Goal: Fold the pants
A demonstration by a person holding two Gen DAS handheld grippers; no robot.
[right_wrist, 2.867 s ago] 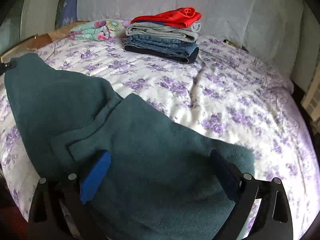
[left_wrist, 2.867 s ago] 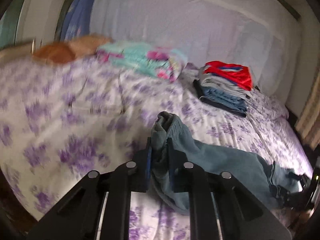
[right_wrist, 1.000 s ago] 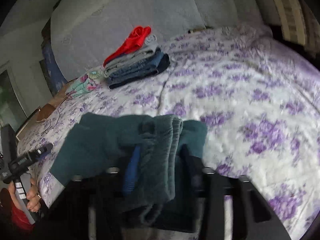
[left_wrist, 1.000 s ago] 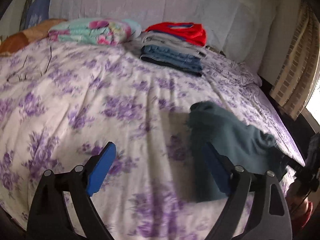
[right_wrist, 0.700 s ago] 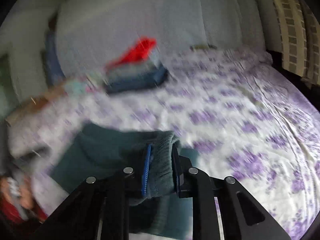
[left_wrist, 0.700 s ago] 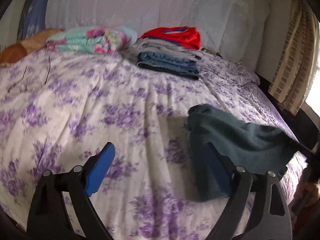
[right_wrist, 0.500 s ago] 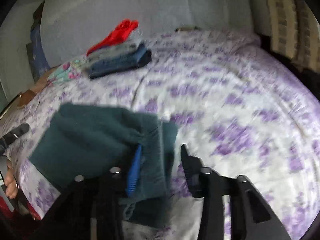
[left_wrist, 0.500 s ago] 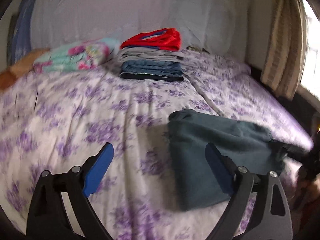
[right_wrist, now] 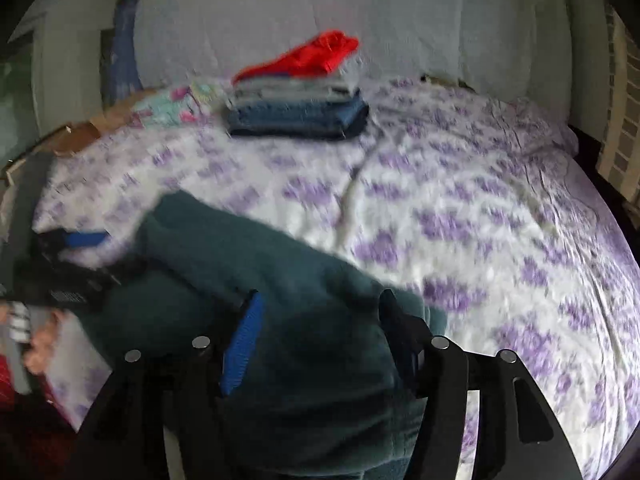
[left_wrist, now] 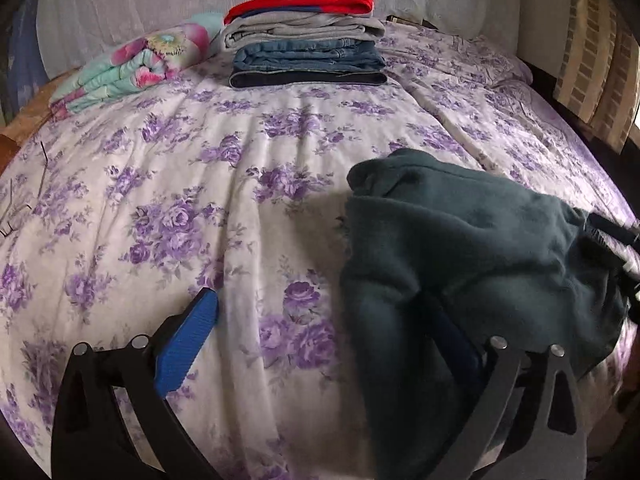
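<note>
Dark teal fleece pants (left_wrist: 472, 264) lie folded in a bundle on the purple-flowered bed sheet (left_wrist: 240, 184), near the bed's front edge. My left gripper (left_wrist: 324, 328) is open, its right finger against the bundle's left side and its left finger over bare sheet. In the right wrist view, which is blurred, the pants (right_wrist: 312, 360) lie between the fingers of my right gripper (right_wrist: 320, 328), which is open. The left gripper also shows there (right_wrist: 76, 256) at the bundle's far left end.
A stack of folded clothes (left_wrist: 308, 40), red on top, jeans below, stands at the back of the bed by the padded headboard (left_wrist: 160, 4). A flowered folded blanket (left_wrist: 132, 68) lies left of it. A striped curtain (left_wrist: 600, 80) hangs at right.
The right gripper has opened and let go of the pants. The bundle now lies flatter on the sheet. The left gripper stayed open and moved closer to the bundle.
</note>
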